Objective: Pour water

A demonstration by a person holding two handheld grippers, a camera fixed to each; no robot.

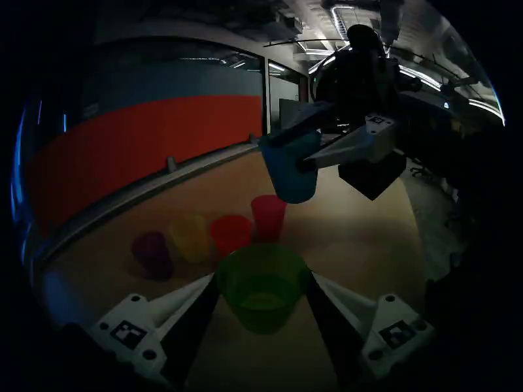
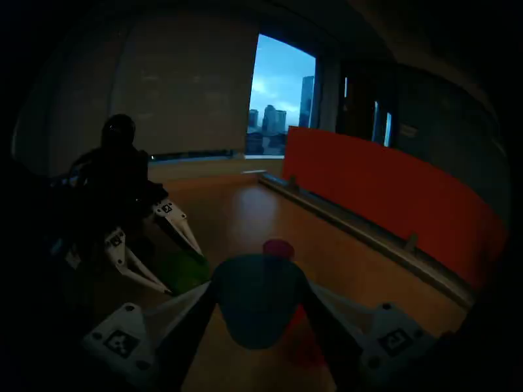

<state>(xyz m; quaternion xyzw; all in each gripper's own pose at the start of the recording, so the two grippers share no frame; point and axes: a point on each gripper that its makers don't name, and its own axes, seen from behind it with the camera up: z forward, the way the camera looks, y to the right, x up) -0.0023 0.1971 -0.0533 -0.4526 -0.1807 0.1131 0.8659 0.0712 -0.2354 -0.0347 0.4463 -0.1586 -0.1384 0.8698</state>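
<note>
My left gripper (image 1: 261,281) is shut on a translucent green cup (image 1: 263,297), held upright low over the wooden table (image 1: 353,235). A pale patch shows at the cup's bottom. Higher up and beyond it, my right gripper (image 1: 295,155) is shut on a blue cup (image 1: 291,173), roughly upright and clear of the table. In the right gripper view the blue cup (image 2: 258,307) sits between that gripper's fingers (image 2: 258,287). There the left gripper (image 2: 184,271) with the green cup (image 2: 186,273) is to the left.
A purple cup (image 1: 153,255), a yellow cup (image 1: 191,238), a red cup (image 1: 230,234) and a pink-red cup (image 1: 269,217) stand in a row behind the green cup. A red panel (image 1: 150,144) lines the table's far edge. A person (image 2: 121,176) stands behind the grippers.
</note>
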